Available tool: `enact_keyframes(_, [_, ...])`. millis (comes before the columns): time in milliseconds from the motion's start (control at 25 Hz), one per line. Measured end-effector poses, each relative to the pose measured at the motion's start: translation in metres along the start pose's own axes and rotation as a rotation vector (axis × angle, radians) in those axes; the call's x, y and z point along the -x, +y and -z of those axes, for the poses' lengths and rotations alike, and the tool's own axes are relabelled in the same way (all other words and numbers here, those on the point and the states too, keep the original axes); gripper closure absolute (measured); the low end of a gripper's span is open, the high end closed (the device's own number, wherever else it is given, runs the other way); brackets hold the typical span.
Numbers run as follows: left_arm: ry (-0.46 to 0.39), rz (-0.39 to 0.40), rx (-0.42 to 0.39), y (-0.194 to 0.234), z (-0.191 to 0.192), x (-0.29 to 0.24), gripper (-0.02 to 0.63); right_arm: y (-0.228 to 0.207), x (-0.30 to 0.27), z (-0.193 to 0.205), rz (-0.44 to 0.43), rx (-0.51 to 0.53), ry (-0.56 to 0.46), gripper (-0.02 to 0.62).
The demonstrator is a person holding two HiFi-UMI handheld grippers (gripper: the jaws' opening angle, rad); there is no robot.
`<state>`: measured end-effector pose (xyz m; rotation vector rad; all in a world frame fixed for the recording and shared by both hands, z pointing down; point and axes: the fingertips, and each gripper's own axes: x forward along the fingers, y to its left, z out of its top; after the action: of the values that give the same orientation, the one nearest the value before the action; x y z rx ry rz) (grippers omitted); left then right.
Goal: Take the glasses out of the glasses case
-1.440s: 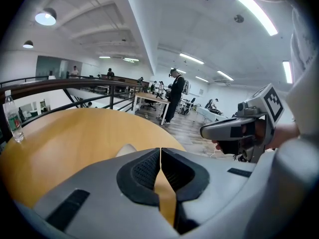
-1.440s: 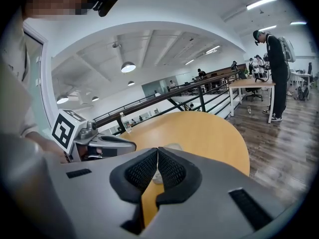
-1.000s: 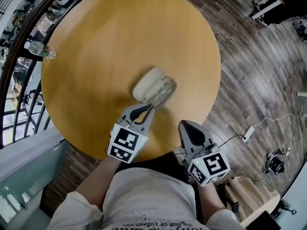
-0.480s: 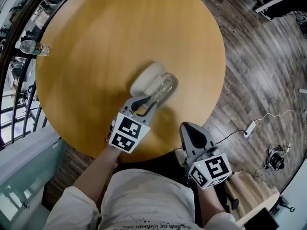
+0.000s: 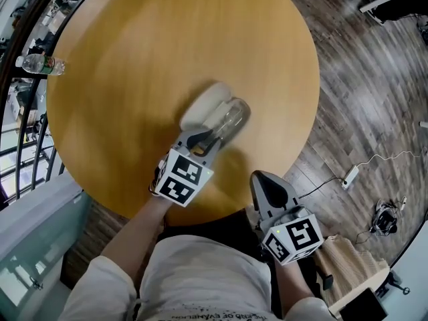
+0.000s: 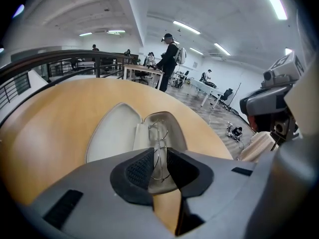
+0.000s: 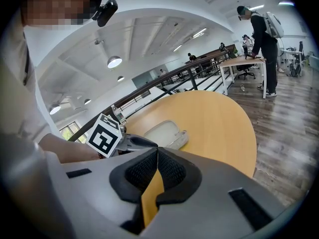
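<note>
Glasses (image 6: 158, 141) lay folded in the right half of the open glasses case (image 6: 112, 133), its pale lid spread flat beside them, near the middle of the round wooden counter (image 5: 134, 52). At the case's near end the left gripper (image 6: 158, 169) sat low, its fingers a little apart with the thin wire frame between them. Off the counter's near edge, the right gripper (image 7: 156, 169) hung with fingers closed on nothing. Just by the counter's left rim was a water bottle (image 5: 37, 64).

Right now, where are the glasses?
In the left gripper view, the glasses lie in the right half of the open glasses case on the round table, their near end between the jaws of the left gripper.
</note>
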<state>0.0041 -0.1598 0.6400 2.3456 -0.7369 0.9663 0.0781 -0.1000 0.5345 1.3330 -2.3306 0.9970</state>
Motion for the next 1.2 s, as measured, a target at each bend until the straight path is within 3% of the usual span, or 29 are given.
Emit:
enact_keyframes(680, [0.096,0.068,-0.022,-0.005,0.009,-0.018,0.542,-0.010,-0.001,0.003,0.002,-0.033,0.000,0.569])
enact_keyframes(1200, [0.109,0.083,-0.043,-0.009,0.009,-0.016,0.572,-0.012,-0.001,0.005,0.000,-0.036,0.002,0.569])
